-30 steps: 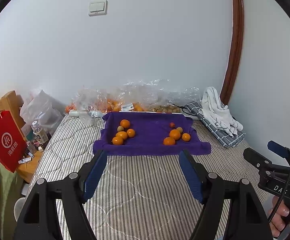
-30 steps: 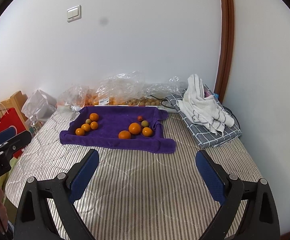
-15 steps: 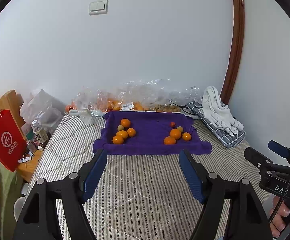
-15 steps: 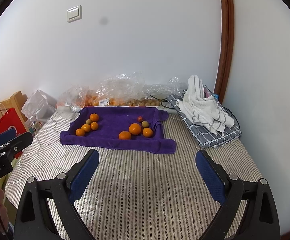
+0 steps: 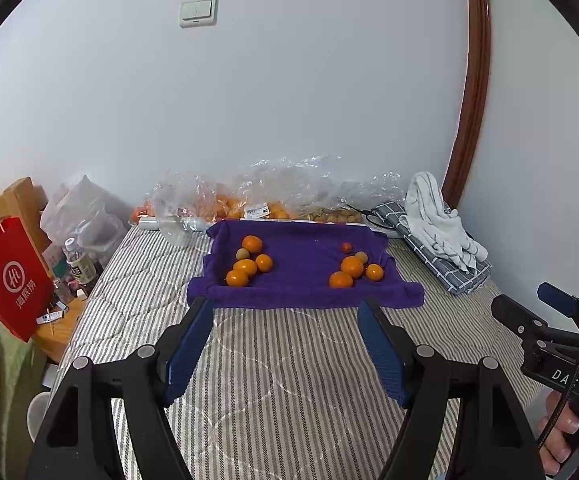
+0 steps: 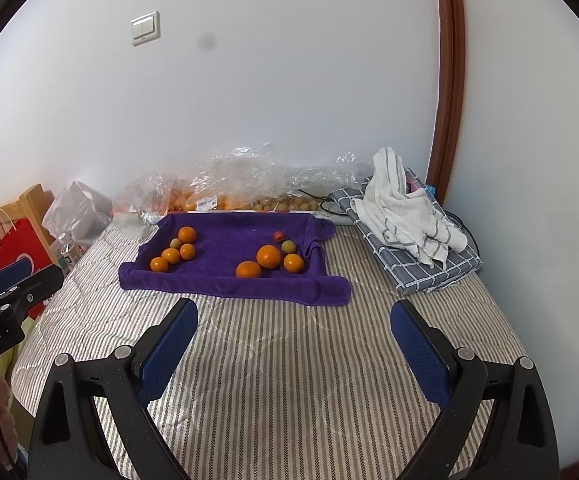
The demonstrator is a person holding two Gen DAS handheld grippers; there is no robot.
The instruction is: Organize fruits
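Round orange fruits [image 5: 245, 267] are being kept in two clusters on the purple towel [image 5: 305, 264] on the striped bed [image 5: 289, 380]; sorting seems unfinished. Left gripper [image 5: 285, 344] and right gripper [image 6: 295, 344] are being held open, empty, short of the towel.

Left claw [image 5: 285, 340] jaws apart, nothing between, angled downward. Right claw [image 6: 295, 340] jaws wide apart, empty, same downward tilt. Each claw side by side, fingers of a hand [image 5: 565, 436] gripping the right handle.

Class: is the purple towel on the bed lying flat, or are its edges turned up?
Edges turned up: the purple towel forms a shallow tray holding fruit.
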